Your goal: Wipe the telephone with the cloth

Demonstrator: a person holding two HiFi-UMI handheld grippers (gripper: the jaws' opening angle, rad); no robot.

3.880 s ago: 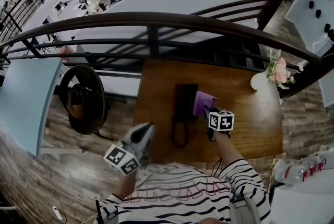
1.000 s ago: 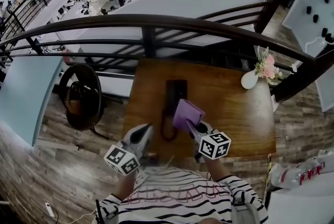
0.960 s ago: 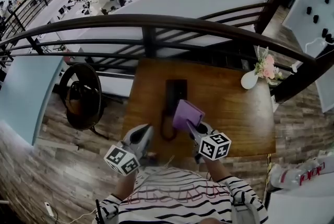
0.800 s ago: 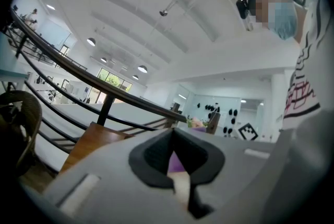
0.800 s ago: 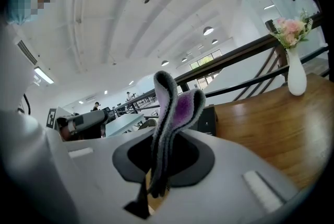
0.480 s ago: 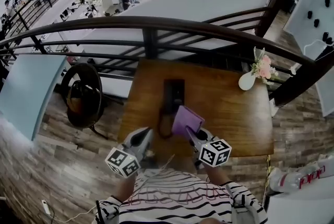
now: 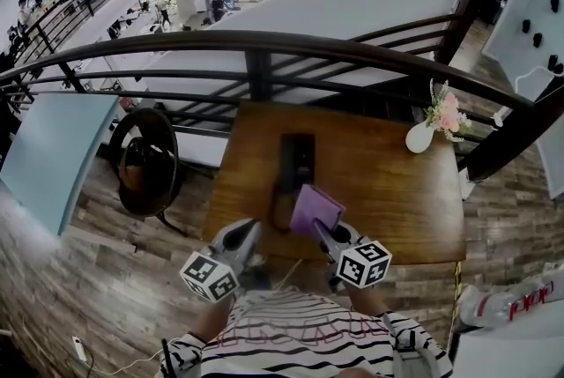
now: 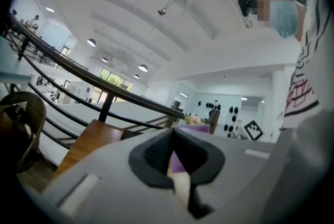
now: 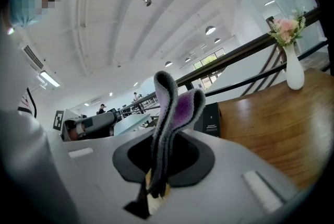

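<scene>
Folded purple cloth (image 7: pixel 315 209) is gripped in the clenched right gripper (image 7: pixel 323 233), beside the black telephone (image 7: pixel 297 158) laid on the brown wooden tabletop (image 7: pixel 388 191); the left gripper (image 7: pixel 244 235) is closed, empty.

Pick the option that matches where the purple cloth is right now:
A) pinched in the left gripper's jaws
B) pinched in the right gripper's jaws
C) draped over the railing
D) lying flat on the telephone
B: in the right gripper view the cloth stands folded between the jaws of the right gripper, which are closed on its lower edge.
</scene>
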